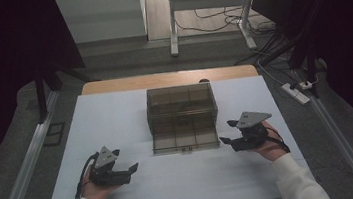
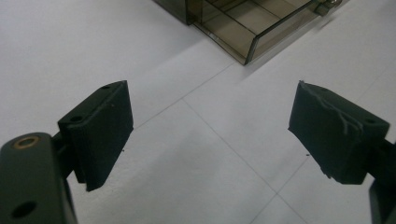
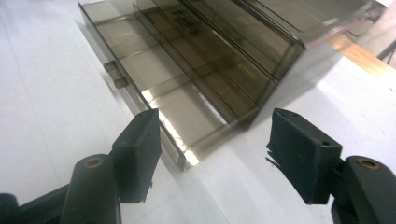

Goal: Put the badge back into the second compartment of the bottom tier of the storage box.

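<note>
Your left tool [image 1: 133, 168] sits in the lower left of the high view, held in your left hand [image 1: 96, 186], whose white sleeve comes in from the bottom edge. Its jaws point toward the frame's centre and stand wide apart with nothing between them; in the left gripper view its pads [image 2: 100, 133] rise from both bottom corners with a broad gap. Your right tool [image 1: 227, 131] is at the right of centre in the high view, gripped by your right hand [image 1: 270, 144], jaws pointing left. Its jaws are parted too, with its pads [image 3: 140, 151] gripping nothing.
</note>
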Tool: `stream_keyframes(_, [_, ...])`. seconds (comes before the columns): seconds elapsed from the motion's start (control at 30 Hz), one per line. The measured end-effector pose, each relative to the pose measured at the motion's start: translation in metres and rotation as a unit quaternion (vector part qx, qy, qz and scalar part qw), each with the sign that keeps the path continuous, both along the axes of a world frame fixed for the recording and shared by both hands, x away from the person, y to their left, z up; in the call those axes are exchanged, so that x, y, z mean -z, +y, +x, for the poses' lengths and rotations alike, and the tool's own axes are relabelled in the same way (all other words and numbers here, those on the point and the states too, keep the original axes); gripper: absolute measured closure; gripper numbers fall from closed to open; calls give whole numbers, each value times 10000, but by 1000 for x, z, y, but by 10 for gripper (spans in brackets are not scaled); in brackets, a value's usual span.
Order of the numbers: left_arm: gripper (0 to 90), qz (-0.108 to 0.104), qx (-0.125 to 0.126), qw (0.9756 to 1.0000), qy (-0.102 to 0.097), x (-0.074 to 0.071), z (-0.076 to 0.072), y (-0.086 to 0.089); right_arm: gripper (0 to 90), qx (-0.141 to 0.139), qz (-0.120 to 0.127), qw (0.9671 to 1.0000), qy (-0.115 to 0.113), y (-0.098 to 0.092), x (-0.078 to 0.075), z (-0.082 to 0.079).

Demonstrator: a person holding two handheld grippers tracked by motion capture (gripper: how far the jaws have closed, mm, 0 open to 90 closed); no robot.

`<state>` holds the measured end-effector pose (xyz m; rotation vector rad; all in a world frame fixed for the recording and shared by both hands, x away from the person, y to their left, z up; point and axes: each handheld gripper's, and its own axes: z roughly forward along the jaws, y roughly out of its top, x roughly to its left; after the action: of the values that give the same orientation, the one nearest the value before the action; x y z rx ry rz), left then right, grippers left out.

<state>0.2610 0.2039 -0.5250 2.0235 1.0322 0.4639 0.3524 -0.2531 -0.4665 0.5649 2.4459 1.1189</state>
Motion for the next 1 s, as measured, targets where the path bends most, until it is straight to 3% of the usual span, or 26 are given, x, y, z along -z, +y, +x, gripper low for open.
stream_keyframes(0.23, [137, 47, 10, 10000, 12, 0, 0, -1, 338, 208, -133, 9997, -15, -14, -4, -2])
stream_keyframes(0.5, [137, 68, 32, 10000, 52, 2, 2, 0, 316, 478, -339, 9980, 216, -29, 5, 9])
stream_keyframes(1.0, [136, 65, 24, 10000, 36, 1, 1, 1, 272, 386, -424, 9971, 506, -46, 12, 17])
